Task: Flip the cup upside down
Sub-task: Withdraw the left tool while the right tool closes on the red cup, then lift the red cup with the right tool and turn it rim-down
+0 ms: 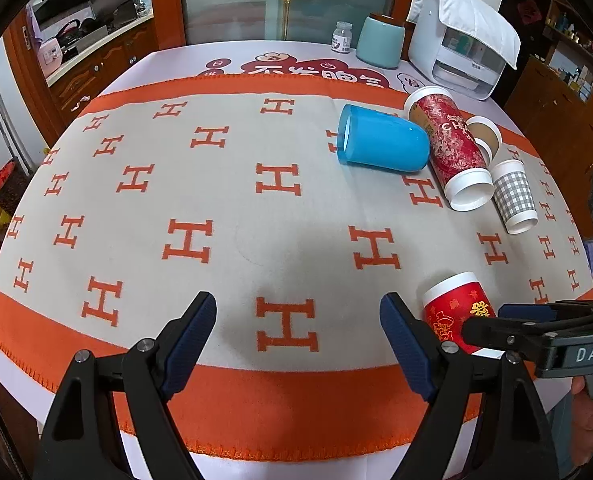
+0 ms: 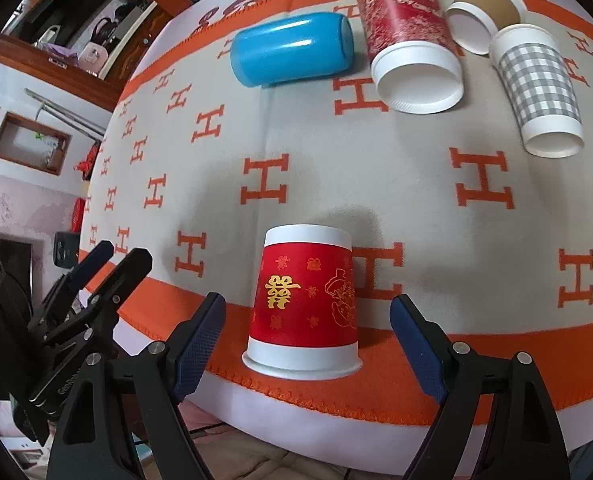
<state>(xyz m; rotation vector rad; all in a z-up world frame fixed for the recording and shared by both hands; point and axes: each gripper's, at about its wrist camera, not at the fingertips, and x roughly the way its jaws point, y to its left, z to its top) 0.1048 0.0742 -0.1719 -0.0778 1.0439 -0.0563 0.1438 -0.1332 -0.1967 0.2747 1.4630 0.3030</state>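
A small red paper cup (image 2: 302, 304) with gold characters stands upside down, rim on the cloth, near the table's front edge. My right gripper (image 2: 308, 340) is open, one finger on each side of the cup, not touching it. The cup also shows in the left wrist view (image 1: 458, 314), partly hidden by the right gripper's fingers (image 1: 496, 330). My left gripper (image 1: 298, 344) is open and empty above the cloth, to the left of the cup. It shows at the left edge of the right wrist view (image 2: 96, 280).
A blue cup (image 1: 382, 142), a tall red cup (image 1: 452, 148), a brown cup (image 1: 484, 136) and a grey checked cup (image 1: 514, 196) lie on their sides at the far right of the orange-and-grey cloth (image 1: 216, 200). A teal jar (image 1: 380, 42) and a white appliance (image 1: 456, 40) stand at the back.
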